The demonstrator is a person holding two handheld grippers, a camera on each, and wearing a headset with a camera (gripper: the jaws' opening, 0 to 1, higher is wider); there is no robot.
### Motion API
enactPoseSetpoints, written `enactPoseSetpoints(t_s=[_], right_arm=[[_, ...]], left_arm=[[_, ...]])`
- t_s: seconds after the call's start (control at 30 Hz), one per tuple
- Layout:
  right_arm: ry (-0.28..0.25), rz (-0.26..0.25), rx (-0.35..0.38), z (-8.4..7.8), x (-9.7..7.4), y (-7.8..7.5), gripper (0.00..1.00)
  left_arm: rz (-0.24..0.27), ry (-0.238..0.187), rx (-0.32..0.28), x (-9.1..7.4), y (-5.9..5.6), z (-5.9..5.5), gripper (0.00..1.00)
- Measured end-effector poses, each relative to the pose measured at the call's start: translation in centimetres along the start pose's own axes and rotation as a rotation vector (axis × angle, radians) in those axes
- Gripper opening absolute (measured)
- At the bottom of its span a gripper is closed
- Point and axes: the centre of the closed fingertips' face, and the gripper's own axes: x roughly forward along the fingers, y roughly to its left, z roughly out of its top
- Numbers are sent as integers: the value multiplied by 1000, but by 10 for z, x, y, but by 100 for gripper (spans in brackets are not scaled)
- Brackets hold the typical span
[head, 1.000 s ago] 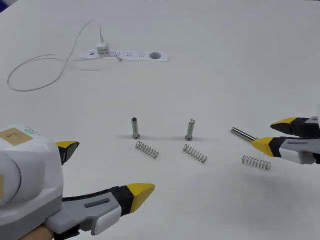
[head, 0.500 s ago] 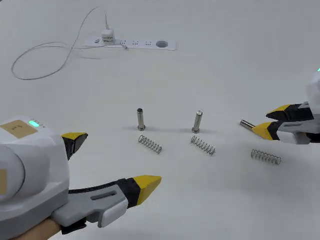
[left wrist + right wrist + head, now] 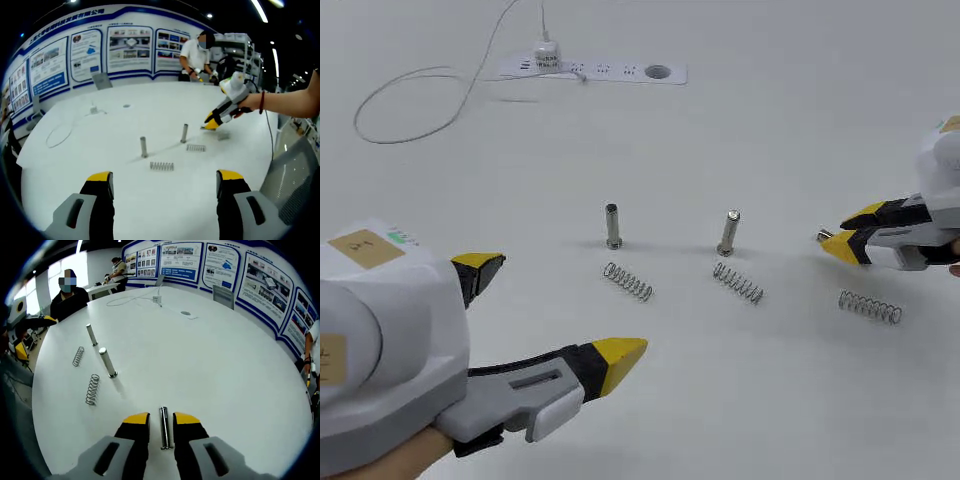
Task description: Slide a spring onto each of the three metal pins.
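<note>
Metal pin (image 3: 163, 432) lies lengthwise between the narrowed jaws of your right gripper (image 3: 161, 416); whether they pinch it is unclear. Your left gripper (image 3: 165, 175) gapes wide, farther off.

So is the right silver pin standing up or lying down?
Lying down: the short silver metal pin lies flat on the white table between the jaws of the right hand-held gripper.
</note>
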Motion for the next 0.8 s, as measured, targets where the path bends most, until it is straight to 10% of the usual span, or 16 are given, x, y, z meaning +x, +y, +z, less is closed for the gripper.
enactPoseSetpoints(t_s=[0.8], right_arm=[[21,22,9,-1,14,0,10]], left_arm=[[12,0,18,-1,3,0,82]])
